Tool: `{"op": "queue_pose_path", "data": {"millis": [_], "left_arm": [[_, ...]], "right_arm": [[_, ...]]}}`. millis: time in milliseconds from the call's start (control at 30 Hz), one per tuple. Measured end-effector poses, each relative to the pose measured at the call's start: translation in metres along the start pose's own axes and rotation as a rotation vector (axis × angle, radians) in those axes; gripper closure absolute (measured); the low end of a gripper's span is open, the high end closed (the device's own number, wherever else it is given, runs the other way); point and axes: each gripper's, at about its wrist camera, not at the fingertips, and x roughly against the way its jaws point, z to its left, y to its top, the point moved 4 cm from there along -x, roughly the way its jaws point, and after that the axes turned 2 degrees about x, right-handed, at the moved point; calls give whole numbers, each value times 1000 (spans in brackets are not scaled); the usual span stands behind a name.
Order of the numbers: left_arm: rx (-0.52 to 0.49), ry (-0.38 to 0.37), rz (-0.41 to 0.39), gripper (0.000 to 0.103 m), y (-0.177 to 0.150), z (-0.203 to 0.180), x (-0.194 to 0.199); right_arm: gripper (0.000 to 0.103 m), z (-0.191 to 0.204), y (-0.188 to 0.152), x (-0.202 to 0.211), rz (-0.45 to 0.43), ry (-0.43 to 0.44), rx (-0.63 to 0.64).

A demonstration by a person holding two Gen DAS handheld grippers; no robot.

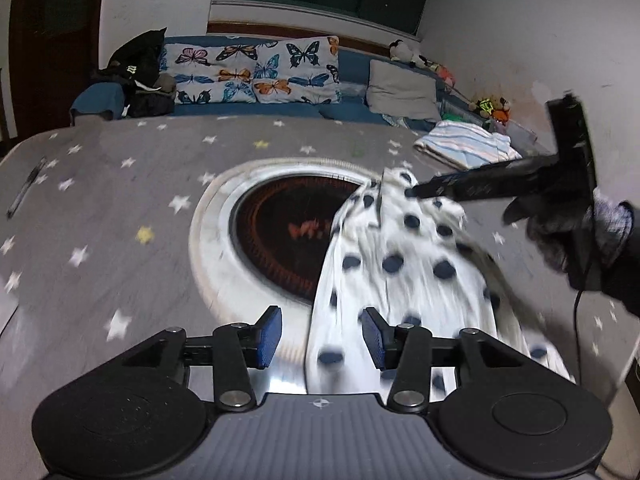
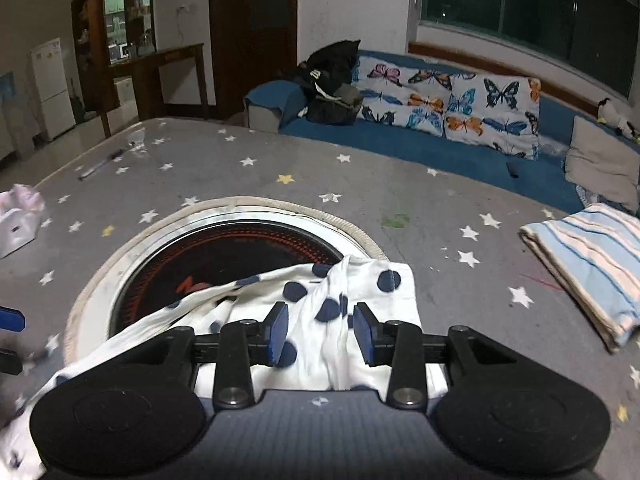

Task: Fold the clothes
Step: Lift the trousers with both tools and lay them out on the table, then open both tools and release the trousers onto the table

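A white garment with dark blue dots (image 1: 400,276) lies on the grey star-print table cover (image 1: 120,184), partly over the round black heater plate (image 1: 288,232). My left gripper (image 1: 322,336) is open, its blue pads (image 1: 268,336) standing just above the garment's near edge. My right gripper (image 2: 320,334) is open over the garment (image 2: 340,312), pads either side of a raised fold. In the left wrist view the right gripper (image 1: 408,192) reaches in from the right over the garment's far end, blurred.
A folded blue-and-white striped cloth (image 2: 592,264) lies on the table's right side, also in the left wrist view (image 1: 468,144). A pen (image 2: 106,164) and a white bag (image 2: 20,220) lie at the left. A blue sofa with butterfly cushions (image 2: 452,104) stands behind.
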Motion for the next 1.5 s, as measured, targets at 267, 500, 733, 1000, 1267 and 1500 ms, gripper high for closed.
{"op": "queue_pose_path", "data": {"millis": [267, 500, 733, 1000, 1267, 1500], "left_arm": [[-48, -5, 7, 55, 48, -7, -61], [-107, -14, 30, 55, 79, -22, -119], [-208, -29, 50, 55, 99, -48, -169], [-279, -69, 98, 55, 103, -78, -208], [-359, -102, 95, 77, 96, -98, -223], [-370, 1, 30, 97, 105, -86, -217]], "right_arm": [[93, -10, -1, -36, 46, 30, -22], [98, -37, -13, -2, -17, -2, -62], [98, -75, -40, 58, -75, -98, -139], [98, -104, -101, 111, -66, -200, -306], [95, -125, -159, 139, 10, -300, -448], [82, -128, -145, 150, -37, -407, -346]]}}
